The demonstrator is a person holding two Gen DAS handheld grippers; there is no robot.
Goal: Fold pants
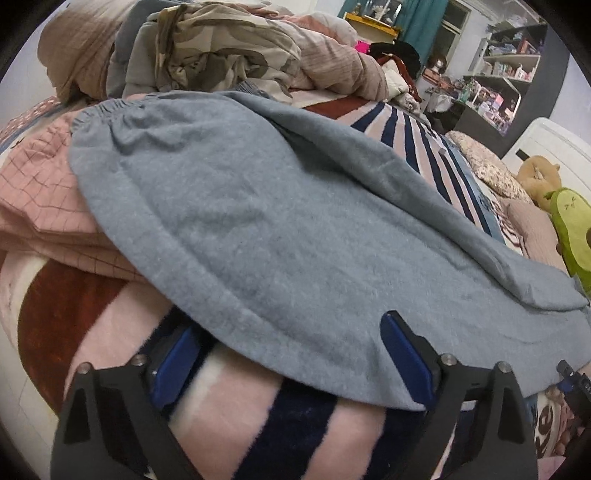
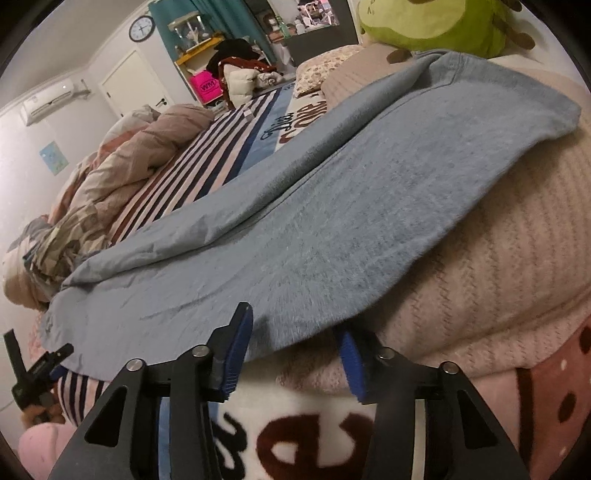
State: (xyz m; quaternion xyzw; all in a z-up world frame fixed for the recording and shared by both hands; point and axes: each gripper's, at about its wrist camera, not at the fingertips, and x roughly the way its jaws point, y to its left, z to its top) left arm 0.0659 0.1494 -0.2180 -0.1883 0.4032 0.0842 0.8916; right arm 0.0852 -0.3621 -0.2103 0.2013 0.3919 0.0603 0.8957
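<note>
I am counting one pair of grey-blue pants (image 1: 258, 221) lying on one bed (image 1: 295, 424). I am seeing two grippers, the left gripper (image 1: 291, 354) and the right gripper (image 2: 295, 347), each showing two blue pads. One green plush toy (image 2: 439, 26), one brown plush toy (image 1: 539, 173), one wall clock (image 2: 142, 27), one pink bag (image 2: 207, 86) and one air conditioner (image 2: 48, 101) are showing.

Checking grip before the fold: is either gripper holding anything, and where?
Nothing held. Both the left gripper and right gripper straddle the pants' near edge, jaws open.
</note>
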